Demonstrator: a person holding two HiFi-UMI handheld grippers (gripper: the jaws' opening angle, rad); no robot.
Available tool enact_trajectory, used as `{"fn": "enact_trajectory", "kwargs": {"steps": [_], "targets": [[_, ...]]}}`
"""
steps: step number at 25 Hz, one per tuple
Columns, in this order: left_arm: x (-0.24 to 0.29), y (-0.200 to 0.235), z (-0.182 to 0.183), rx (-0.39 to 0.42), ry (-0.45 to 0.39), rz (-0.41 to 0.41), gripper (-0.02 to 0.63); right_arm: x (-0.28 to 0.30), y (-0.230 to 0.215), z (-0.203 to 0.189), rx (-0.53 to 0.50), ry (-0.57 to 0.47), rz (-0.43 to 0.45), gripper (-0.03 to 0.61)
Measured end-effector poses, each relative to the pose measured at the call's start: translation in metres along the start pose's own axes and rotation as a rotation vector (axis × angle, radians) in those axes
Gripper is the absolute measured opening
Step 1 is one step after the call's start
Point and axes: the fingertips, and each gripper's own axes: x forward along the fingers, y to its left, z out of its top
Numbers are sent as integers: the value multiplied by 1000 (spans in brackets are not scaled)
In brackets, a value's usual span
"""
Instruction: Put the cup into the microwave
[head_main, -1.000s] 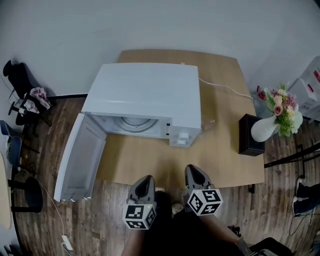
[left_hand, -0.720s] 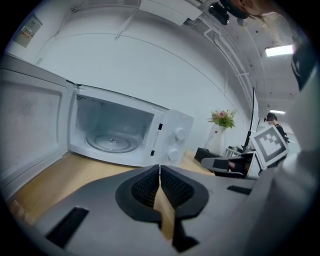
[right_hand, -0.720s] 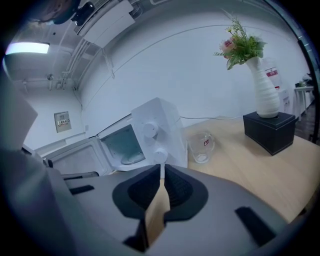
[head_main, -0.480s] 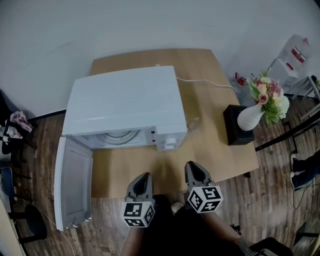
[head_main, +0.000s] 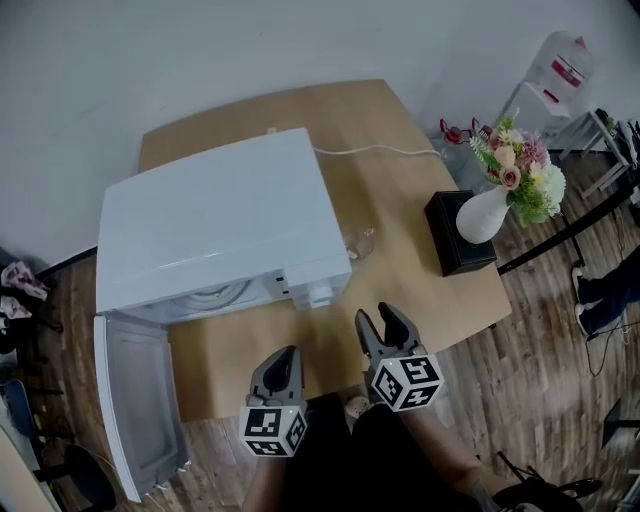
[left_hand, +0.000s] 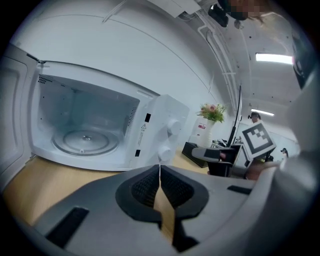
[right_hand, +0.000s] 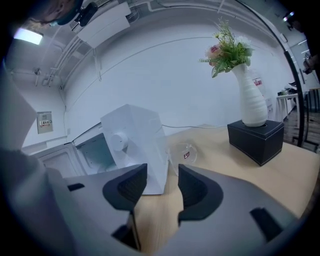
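Head view: cup beside open microwave

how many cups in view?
1. A clear cup on the table, just right of the microwave. None shows in its open cavity; behind it is hidden.

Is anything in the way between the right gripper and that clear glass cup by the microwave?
Nothing visible: only bare wooden table lies between the right gripper, whose empty jaws have just been opening, and the clear glass cup beside the white microwave.
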Motion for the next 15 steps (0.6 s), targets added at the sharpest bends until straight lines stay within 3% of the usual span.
{"fn": "enact_trajectory", "kwargs": {"steps": [6,15], "targets": [[14,4,-2,16,22,-23,6,26,-20,0,-23,12,-23,263],[22,18,-5,8,41,-5,6,66,-40,-6,-101,40,-34,333]]}}
